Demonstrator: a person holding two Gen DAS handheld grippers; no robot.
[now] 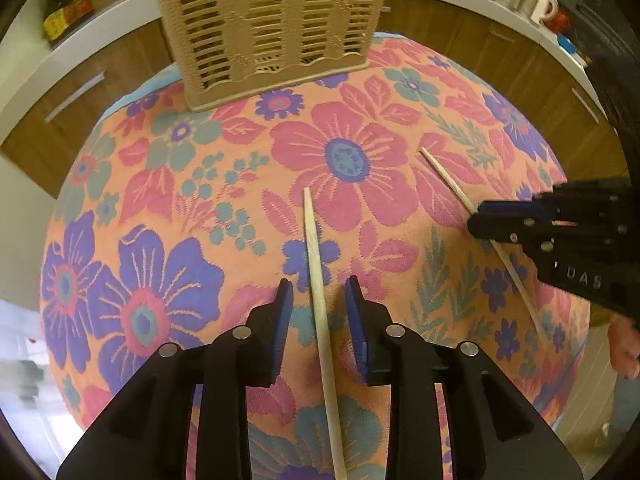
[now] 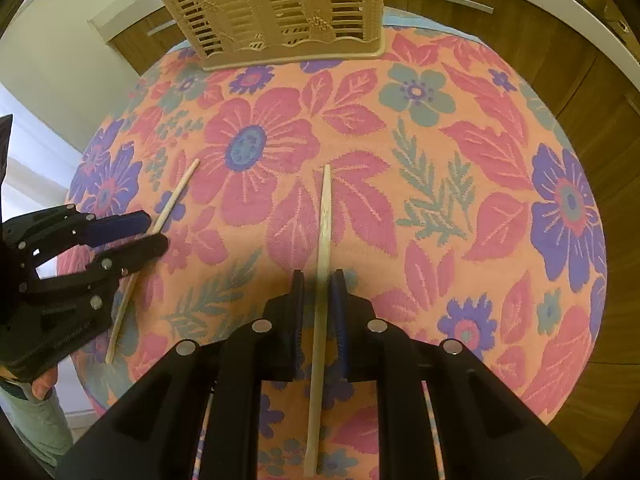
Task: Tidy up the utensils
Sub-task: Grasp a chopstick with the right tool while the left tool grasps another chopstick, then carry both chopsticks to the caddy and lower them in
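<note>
L wrist view: your left gripper (image 1: 319,292) points down at the floral tablecloth (image 1: 168,168). Jaws stand apart; one wooden chopstick (image 1: 318,280) lies on the cloth between the pads, clear gap each side, not gripped. Beige slotted basket (image 1: 272,24) stands at the far edge of the cloth, well apart from the chopstick. To the right, your right gripper (image 1: 478,218) sits over the second chopstick (image 1: 448,182).

R wrist view: right gripper (image 2: 318,280) straddles the second chopstick (image 2: 325,216), which lies flat. Jaws narrowly apart; left pad shows a gap, right pad contact can't be told. Basket (image 2: 280,12) stands beyond. Left gripper (image 2: 154,228) at left, over the first chopstick (image 2: 176,196).
</note>
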